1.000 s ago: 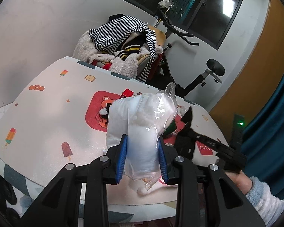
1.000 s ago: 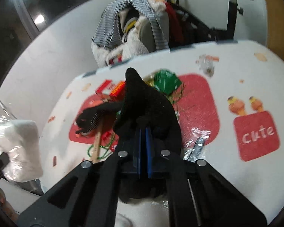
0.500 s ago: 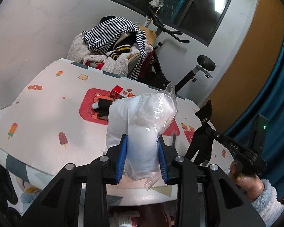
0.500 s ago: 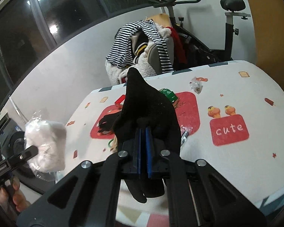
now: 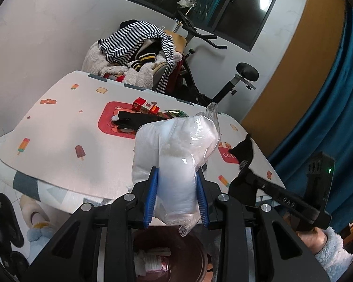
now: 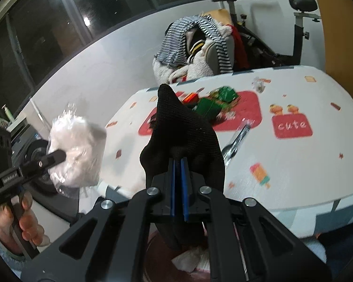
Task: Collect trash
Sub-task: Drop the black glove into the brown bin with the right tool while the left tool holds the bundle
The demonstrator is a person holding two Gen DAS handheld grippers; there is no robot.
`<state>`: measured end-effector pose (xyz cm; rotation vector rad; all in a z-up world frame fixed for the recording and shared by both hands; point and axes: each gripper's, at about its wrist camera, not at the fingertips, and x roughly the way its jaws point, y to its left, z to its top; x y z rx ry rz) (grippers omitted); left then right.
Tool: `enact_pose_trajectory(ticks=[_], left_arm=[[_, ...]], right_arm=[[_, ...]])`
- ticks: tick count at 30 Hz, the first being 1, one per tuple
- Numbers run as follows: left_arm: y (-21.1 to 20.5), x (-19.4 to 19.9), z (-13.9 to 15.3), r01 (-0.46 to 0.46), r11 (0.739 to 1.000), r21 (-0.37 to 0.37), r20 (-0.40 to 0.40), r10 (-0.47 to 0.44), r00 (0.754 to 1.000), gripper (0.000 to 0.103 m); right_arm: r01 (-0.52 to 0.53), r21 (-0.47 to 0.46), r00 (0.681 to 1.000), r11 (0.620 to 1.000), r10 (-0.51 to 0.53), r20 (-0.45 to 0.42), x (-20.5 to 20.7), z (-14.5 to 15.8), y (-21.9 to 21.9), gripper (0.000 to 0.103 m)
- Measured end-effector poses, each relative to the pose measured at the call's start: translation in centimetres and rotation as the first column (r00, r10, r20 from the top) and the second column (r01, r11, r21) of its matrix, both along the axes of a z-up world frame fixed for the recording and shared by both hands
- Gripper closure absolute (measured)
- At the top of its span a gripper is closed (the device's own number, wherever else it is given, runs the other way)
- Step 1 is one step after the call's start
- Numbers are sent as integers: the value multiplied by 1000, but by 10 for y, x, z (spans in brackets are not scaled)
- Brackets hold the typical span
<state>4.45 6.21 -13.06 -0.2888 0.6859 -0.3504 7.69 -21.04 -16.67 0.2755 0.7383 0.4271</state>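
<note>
My left gripper (image 5: 175, 176) is shut on a clear plastic bag of white stuffing (image 5: 176, 150), held in the air off the near edge of the table (image 5: 66, 145). At the right of that view, my right gripper (image 5: 246, 172) carries a black glove (image 5: 243, 151). In the right wrist view my right gripper (image 6: 178, 162) is shut on that black glove (image 6: 183, 129), and the left gripper (image 6: 56, 157) with the bag (image 6: 77, 150) shows at the left. A dark red bin (image 5: 195, 256) holding paper scraps sits below both grippers. It also shows as a bin (image 6: 153, 258) in the right wrist view.
On the table lie red boxes (image 5: 144, 104), a second black glove (image 5: 134, 119), green wrappers (image 6: 209, 105), a metal utensil (image 6: 235, 141) and a small wrapper (image 6: 258, 84). Beyond it are a clothes-piled chair (image 5: 134, 54) and an exercise bike (image 5: 223, 82). Slippers (image 5: 33, 216) lie on the floor.
Both grippers have drawn back from over the table to beyond its near edge, each keeping its load. The table looks farther away and the bin has come into view below.
</note>
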Motion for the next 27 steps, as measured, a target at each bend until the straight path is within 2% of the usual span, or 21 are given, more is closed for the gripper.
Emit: enact_pose_trajectory(ticks=[5,10,23,27], left_arm=[[4,-20,1,3,1000,6,15,-3,1000,73],[12,-32,-5,-7,1000,-6,-2,7,1000,73],[16,-34,-13,0,1000,-15,-25,0,1000,72],[15,-31,-19,2,1000,-21,-41,-3,999,72]], right_arm=[[-76,4,994,997,76,-74,-19,-17,21,94],[-127,-1,980,992,125,-154,-29,-33,41,94],[-125,-16,952,992,115,-282,-27,-65,52,93],[-127,-35,945,991,110,-307,-26,-71,56,87]])
